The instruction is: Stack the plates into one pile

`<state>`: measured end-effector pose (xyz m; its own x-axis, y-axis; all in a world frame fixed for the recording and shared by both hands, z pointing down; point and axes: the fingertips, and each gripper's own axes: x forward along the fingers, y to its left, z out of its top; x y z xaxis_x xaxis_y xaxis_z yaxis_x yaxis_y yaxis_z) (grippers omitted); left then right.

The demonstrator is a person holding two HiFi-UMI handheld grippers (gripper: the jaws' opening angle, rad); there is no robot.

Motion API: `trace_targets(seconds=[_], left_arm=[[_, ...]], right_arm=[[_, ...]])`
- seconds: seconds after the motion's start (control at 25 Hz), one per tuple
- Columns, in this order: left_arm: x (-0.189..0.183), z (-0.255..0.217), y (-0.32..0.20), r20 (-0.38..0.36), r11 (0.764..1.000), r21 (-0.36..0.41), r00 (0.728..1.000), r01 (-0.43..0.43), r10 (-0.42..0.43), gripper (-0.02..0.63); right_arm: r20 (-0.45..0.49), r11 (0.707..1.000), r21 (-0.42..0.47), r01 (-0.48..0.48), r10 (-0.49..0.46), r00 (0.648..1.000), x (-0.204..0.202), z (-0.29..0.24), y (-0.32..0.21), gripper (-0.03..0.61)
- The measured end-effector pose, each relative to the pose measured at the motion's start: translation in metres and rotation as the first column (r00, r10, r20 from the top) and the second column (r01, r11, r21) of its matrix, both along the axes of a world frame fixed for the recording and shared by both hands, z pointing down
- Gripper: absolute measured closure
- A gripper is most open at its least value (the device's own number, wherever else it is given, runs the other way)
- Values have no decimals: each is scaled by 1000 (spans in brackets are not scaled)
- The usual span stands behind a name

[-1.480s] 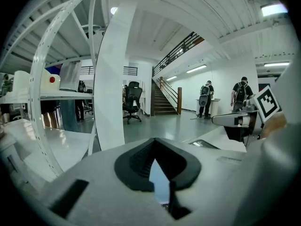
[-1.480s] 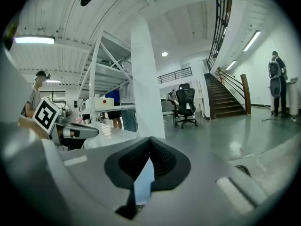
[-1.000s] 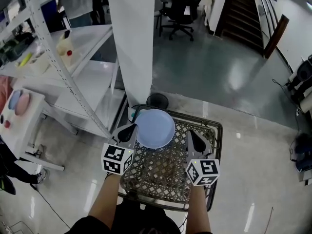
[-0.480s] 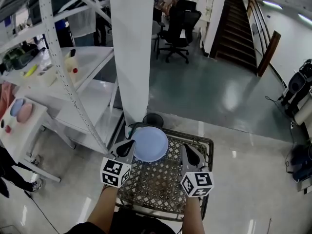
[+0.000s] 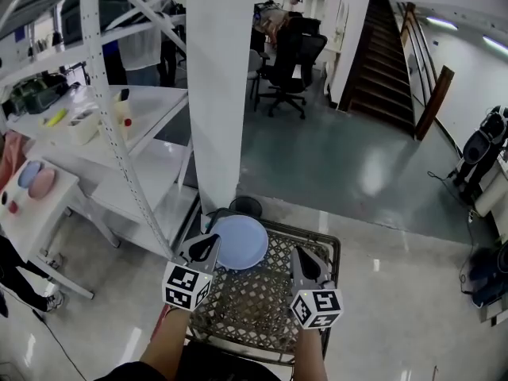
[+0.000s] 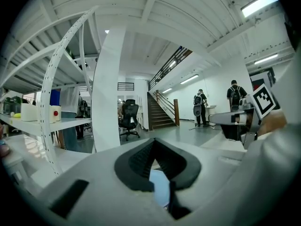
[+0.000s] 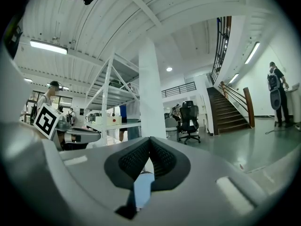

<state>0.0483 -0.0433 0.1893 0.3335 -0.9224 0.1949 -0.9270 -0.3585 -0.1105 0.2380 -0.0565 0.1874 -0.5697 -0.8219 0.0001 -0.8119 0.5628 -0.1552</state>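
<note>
As only one blue pile of plates [image 5: 240, 243] is seen on the wire table [image 5: 262, 304], the stacking is judged to be done. The pile is found just beside the left gripper [image 5: 208, 248] and ahead-left of the right gripper [image 5: 302, 264]. Both tongs are pressed together, with nothing held.

The plate [image 5: 238, 242] is pale blue, the lattice-patterned table [image 5: 250, 302] dark.
</note>
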Motion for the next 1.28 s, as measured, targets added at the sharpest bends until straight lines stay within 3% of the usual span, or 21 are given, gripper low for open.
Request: trace_targets(seconds=[1.28], left_arm=[[15,-7,29,-9,999,36,1000,1,-1,617]], right_arm=[[-35,1000,14,20,-20,999,10,0,36,569]])
